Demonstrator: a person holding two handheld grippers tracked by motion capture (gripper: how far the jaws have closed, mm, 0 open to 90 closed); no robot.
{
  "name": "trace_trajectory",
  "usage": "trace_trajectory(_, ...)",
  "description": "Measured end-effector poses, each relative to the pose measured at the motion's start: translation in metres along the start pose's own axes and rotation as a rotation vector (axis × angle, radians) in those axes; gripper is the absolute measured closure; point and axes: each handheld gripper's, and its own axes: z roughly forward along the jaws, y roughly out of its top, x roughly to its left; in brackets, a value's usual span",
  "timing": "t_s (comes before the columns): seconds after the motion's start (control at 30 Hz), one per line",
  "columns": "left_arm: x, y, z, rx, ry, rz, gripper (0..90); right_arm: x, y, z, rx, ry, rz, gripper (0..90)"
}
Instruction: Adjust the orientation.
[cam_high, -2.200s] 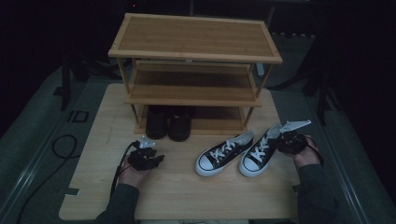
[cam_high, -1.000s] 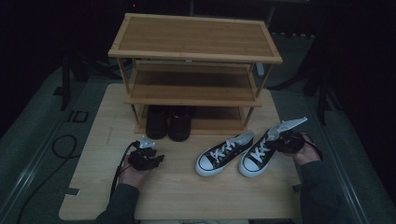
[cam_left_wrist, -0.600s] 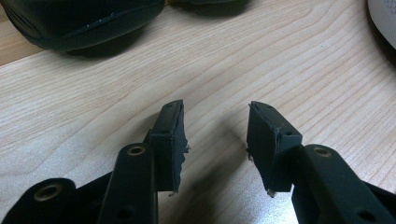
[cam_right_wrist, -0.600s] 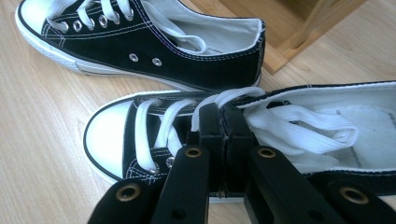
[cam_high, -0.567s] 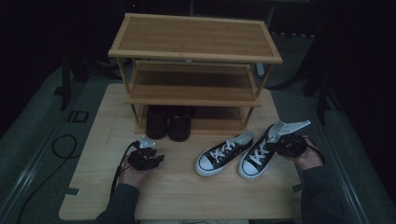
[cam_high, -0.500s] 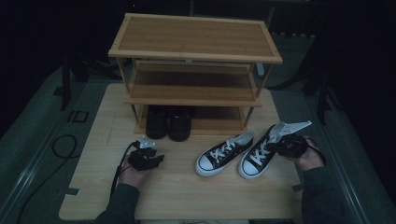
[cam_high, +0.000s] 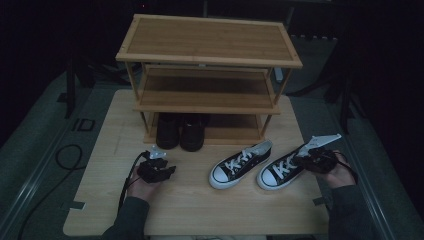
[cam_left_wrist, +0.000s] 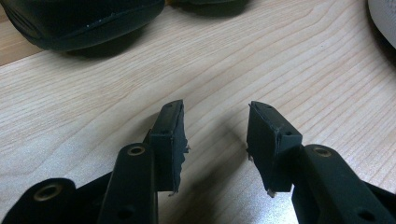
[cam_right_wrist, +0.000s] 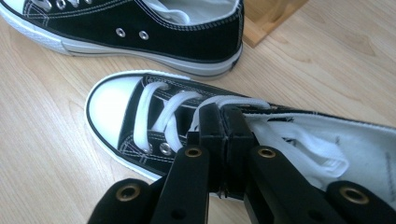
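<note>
Dark surroundings beyond a pale wooden bench (cam_high: 200, 210), with a three-tier wooden shoe rack (cam_high: 207, 55) at the far side and a pair of black shoes (cam_high: 180, 131) tucked on its lowest shelf. Right gripper (cam_right_wrist: 223, 122) with fingers pressed together, pinching the tongue and top lacing of the nearer black-and-white sneaker (cam_right_wrist: 140, 121), seen in the high view at the bench's right edge (cam_high: 282, 169). Long axis of that sneaker running on from the fingertips: white toe cap straight ahead of the fingers and slightly to their left in the right gripper view, open heel end back beneath and to the right of the fingers. From above, toe pointing toward the near-left, heel toward the far-right, under the hand. Second sneaker (cam_right_wrist: 140, 28) beyond the fingertips, just beside the first and roughly parallel, toe the same way, heel near the rack's foot; in the high view lying between the two grippers (cam_high: 240, 165). Left gripper (cam_left_wrist: 215, 135) low over the bench, fingers spread apart with nothing but bare wood between them; dark toe of a black shoe (cam_left_wrist: 79, 21) ahead and to the left of the fingertips, well apart. Left gripper also visible from above (cam_high: 167, 167), near the rack's front.
</note>
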Motion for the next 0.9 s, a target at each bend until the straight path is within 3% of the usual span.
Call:
trace_trajectory(0.17, 0.0, 0.0, 0.0, -0.001, -0.001, -0.002, 56.9, 0.003, -0.005, -0.004, -0.011, -0.006, 0.006, 89.5)
trace_trajectory(0.27, 0.0, 0.0, 0.0, -0.002, 0.001, -0.002, 57.0, 0.005, -0.004, -0.007, -0.024, 0.014, 0.003, 89.5)
trace_trajectory(0.57, 0.0, 0.0, 0.0, -0.002, 0.0, -0.002, 57.0, 0.015, -0.004, -0.015, -0.072, 0.046, 0.054, 89.5)
trace_trajectory(0.77, 0.0, 0.0, 0.0, -0.002, -0.001, -0.002, 56.9, 0.026, 0.003, -0.015, -0.078, 0.073, 0.048, 89.6)
trace_trajectory(0.9, 0.0, 0.0, 0.0, -0.001, -0.002, -0.002, 56.9, 0.033, 0.005, -0.012, -0.093, 0.089, 0.069, 89.5)
